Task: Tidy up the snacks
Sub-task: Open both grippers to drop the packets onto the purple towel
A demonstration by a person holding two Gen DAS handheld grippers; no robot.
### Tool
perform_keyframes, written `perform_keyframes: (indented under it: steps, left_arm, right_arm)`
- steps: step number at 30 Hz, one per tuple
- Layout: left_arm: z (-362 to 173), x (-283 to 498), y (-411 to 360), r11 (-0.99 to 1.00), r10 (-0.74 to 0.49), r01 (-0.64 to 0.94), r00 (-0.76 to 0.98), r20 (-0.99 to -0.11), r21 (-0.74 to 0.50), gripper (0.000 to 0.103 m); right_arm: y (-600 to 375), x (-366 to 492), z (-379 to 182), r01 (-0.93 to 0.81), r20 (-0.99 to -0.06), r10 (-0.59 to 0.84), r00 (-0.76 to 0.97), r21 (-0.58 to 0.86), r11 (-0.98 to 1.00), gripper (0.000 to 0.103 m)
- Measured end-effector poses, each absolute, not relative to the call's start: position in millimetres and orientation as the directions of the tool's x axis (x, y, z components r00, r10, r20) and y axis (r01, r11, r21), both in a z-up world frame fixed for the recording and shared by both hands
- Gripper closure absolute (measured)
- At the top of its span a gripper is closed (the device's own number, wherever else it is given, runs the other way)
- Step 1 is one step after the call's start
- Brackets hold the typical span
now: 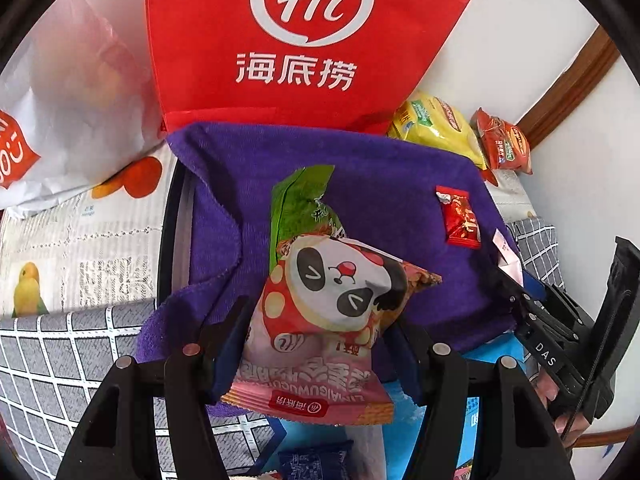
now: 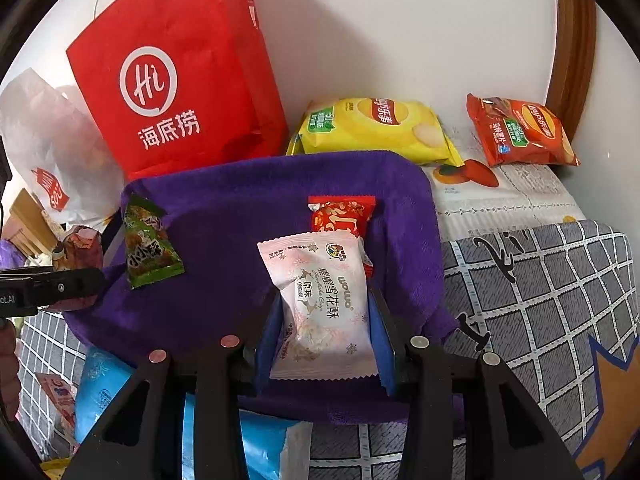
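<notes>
Carrying two snacks at once, I hold a panda-print packet [image 1: 340, 320] pinched between the blue pads of my left gripper [image 1: 320, 360] and a pale pink nougat packet [image 2: 324, 304] clamped in my right gripper [image 2: 326, 344], both hanging over the purple cloth [image 2: 240, 220] that covers the tray. The panda packet hangs above a green packet [image 1: 304, 208] already lying on the cloth; the pink one hangs just in front of a small red packet [image 2: 342, 216], partly hiding it. To do this step well, I judge each packet should come down on bare cloth beside its neighbour, not on top of it, so the left hand wants to shift clear of the green packet before its jaws part. Both wrappers are slick and puffy, so I would let go only once they rest flat. Behind the tray stands a red paper bag [image 2: 172, 80], with a yellow chip bag [image 2: 376, 128] and an orange chip bag [image 2: 520, 132] by the wall.
</notes>
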State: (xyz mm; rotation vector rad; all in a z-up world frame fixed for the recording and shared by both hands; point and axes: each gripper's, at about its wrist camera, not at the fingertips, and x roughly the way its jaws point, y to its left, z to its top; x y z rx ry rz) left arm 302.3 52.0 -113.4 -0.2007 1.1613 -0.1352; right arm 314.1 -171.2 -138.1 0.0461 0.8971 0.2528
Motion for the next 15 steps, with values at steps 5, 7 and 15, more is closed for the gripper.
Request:
perform_keyframes:
  steps: [5,7,15]
  left_arm:
    - [-117.6,306.1,47.7,0.974,-0.21,0.0,0.383,-0.9,-0.227,0.041]
    - [-118.7,307.2,47.0,0.973,-0.213,0.002,0.38,-0.9,-0.23,0.041]
    - [-122.6,309.3,47.0,0.972,-0.221,0.004,0.368,-0.903,-0.236,0.041]
  right_arm:
    - [-170.0,312.8,-136.3,-0.202,-0.764,0.233,0.602,0.136,0.97,0.058]
    - [-170.2,312.1,-134.9,-0.202,-0.759,0.234,0.607,0.138,0.97,0.055]
    - [-168.1,309.8,-129.4,-0.21,-0.747,0.251,0.615,0.152,0.966,0.049]
